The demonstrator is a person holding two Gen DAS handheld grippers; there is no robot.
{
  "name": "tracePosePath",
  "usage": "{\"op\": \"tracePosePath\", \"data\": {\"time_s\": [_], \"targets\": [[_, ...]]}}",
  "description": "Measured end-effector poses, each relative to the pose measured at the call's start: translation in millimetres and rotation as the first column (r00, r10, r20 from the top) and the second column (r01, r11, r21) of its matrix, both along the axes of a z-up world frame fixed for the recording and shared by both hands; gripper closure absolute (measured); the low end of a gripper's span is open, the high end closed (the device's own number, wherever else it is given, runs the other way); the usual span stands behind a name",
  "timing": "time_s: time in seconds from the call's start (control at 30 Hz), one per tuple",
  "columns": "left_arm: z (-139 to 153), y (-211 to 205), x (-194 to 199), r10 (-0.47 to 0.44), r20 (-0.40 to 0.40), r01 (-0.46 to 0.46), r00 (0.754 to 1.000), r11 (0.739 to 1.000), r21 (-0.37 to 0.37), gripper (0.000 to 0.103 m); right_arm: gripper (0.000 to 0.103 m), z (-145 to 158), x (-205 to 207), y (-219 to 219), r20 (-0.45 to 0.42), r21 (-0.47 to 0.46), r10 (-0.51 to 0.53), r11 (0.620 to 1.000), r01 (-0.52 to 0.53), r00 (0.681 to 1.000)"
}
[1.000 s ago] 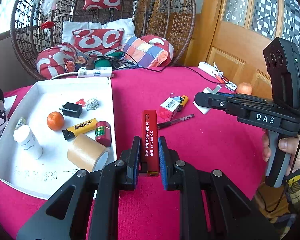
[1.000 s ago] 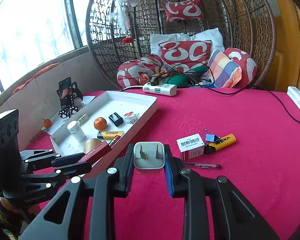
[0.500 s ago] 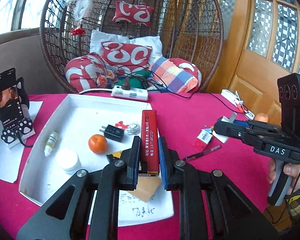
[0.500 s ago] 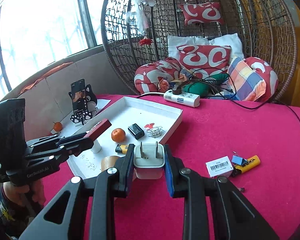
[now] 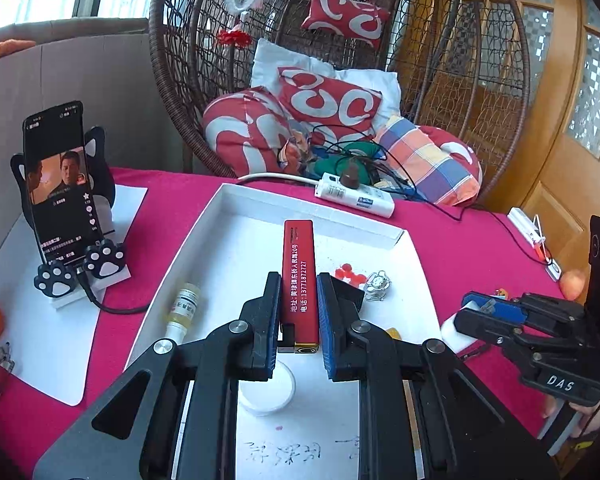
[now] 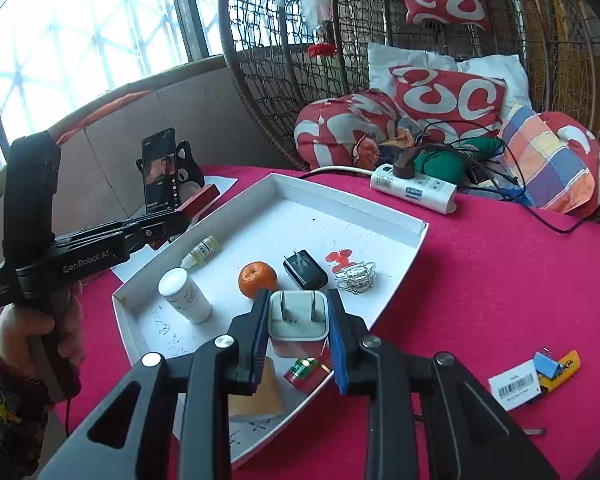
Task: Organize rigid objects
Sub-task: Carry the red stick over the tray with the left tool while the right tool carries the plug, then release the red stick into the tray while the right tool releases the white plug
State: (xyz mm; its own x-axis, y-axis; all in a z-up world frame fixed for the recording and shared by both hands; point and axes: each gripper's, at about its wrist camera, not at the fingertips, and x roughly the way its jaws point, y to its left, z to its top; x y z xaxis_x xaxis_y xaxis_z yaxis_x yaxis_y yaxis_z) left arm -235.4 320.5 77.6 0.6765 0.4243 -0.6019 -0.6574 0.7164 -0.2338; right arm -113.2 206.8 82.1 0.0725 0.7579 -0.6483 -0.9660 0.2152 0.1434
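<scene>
My left gripper (image 5: 298, 316) sits at lower centre of its view, pointing downward, its jaws clamped on a red lighter (image 5: 299, 276). My right gripper (image 6: 298, 320), lower centre too, is clamped on a white charger plug (image 6: 297, 314). My left hand (image 6: 36, 332) grips its handle at the frame's left edge.

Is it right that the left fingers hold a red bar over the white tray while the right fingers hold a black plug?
Not quite. The plug between the right gripper's fingers is white, as the right wrist view shows; the black plug lies in the tray. The left gripper does hold the red bar over it.
</scene>
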Motion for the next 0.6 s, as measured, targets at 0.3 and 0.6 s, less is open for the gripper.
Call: {"op": "tracePosePath", "data": {"time_s": [0.3,0.6], "targets": [[-15.1,10.6,6.8,0.052,-0.016,-0.053,0.998,0.999,-0.012,0.086,0.076,-31.6,-7.3,49.4,-0.002,-0.053,-0.011,0.999,0.011,1.0],[-11.8,7.5,-12.2,0.157,0.023,-0.157,0.987,0.988,0.006,0.0,0.0,-19.5,-25.9,25.4,0.097,0.024,-0.023,1.0,0.021,0.995]]}}
